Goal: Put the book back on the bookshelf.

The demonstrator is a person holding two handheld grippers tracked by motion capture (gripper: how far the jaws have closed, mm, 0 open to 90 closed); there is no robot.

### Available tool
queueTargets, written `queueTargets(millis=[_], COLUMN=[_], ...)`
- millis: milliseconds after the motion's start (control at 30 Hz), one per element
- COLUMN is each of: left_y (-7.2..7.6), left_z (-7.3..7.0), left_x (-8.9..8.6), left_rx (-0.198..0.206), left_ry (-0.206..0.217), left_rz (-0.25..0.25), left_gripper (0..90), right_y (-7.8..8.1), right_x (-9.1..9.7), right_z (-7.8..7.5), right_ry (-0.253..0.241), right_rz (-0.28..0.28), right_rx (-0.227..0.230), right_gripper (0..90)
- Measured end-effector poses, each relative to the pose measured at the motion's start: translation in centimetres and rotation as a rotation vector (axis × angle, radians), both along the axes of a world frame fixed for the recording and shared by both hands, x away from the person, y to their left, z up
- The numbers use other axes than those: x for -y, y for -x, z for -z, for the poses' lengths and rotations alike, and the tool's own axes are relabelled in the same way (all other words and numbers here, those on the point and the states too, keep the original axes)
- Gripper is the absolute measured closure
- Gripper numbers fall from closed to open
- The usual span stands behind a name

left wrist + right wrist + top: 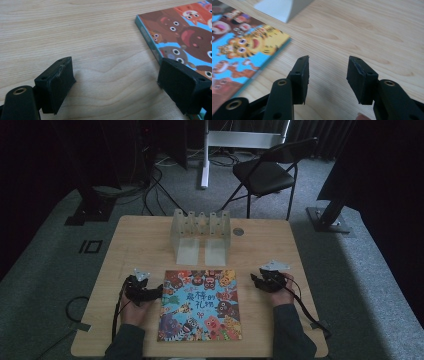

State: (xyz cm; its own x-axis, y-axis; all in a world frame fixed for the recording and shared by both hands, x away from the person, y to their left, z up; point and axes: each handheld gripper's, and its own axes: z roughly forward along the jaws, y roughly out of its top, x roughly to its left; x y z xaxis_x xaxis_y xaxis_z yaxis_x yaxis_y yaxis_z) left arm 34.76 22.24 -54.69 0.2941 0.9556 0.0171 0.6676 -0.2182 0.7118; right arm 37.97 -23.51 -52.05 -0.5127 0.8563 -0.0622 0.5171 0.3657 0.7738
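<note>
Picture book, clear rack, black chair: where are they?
picture book [200, 307]: high view, middle of its cover.
clear rack [200, 226]: high view, its slotted upright part.
black chair [264, 175]: high view, on its seat.

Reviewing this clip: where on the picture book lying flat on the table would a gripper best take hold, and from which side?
Probably the picture book is best taken at its left edge, coming in level from the left. It lies flat, too broad to span, so only a thin edge fits between jaws. The left gripper is open beside that edge, one jaw already over the cover.
</note>
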Motion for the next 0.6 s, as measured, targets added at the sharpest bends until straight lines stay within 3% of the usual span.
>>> queueTargets(millis=[67, 267, 333, 500, 600], left_y=[0.0, 0.0, 0.1, 0.1, 0.2], left_z=[0.0, 0.0, 0.0, 0.0, 0.0], left_x=[0.0, -0.1, -0.1, -0.1, -0.1], left_rx=[0.0, 0.0, 0.002, 0.004, 0.013], left_ry=[-0.001, 0.0, -0.001, -0.001, 0.002], left_rz=[0.012, 0.017, 0.019, 0.022, 0.047], left_gripper=[13.4, 13.6, 14.3, 14.4, 23.0], right_y=[-0.1, -0.3, -0.4, -0.9, -1.3], right_x=[-0.4, -1.3, -1.5, -2.8, -3.6], right_z=[-0.5, -1.3, -1.6, -2.3, -2.5], right_ry=[0.004, 0.0, -0.016, 0.005, 0.01], right_rz=[-0.011, -0.055, -0.064, -0.091, -0.124], right_rx=[-0.032, -0.025, -0.031, -0.029, -0.042], right_gripper=[58.3, 60.6, 57.2, 52.1, 46.1])
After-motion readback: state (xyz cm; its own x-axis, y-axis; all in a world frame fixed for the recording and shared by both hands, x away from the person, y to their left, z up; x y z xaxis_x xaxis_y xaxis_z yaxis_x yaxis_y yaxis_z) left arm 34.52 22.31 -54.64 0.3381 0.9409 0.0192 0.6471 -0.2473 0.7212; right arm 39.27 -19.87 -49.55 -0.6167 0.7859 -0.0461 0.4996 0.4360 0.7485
